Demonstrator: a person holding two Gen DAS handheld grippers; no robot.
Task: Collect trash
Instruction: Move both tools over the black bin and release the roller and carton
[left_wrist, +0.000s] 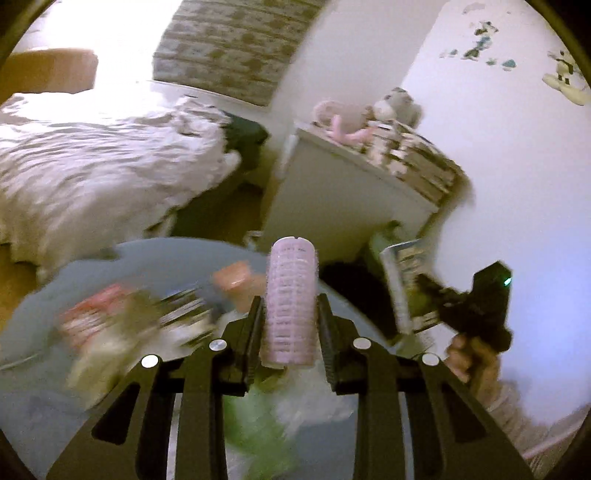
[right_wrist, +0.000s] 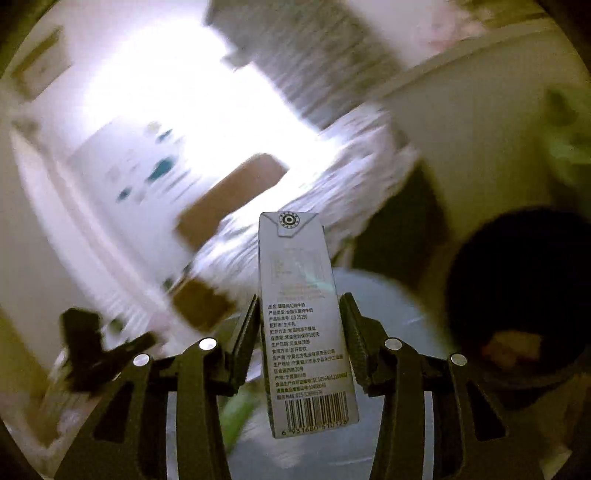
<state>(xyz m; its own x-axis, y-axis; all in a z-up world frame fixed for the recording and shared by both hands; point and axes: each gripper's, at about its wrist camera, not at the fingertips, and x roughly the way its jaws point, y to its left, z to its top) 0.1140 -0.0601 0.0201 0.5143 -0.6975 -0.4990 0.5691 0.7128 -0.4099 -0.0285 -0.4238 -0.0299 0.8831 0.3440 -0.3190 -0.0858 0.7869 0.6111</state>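
Note:
My left gripper (left_wrist: 290, 306) is shut on a pink cylindrical bottle (left_wrist: 290, 299), held upright above a round blue-grey table (left_wrist: 155, 254). My right gripper (right_wrist: 300, 317) is shut on a grey milk carton (right_wrist: 303, 321) with printed text and a barcode. The right gripper also shows in the left wrist view (left_wrist: 476, 306), to the right, holding the carton (left_wrist: 402, 284). Blurred wrappers (left_wrist: 110, 317) and an orange item (left_wrist: 236, 280) lie on the table. A dark trash bin (right_wrist: 524, 295) stands to the right of the carton.
A bed with a white duvet (left_wrist: 92, 166) is at the left. A white cabinet (left_wrist: 332, 199) with plush toys (left_wrist: 362, 118) and books stands by the wall. Green and white plastic (left_wrist: 258, 417) lies below the left gripper. Both views are motion-blurred.

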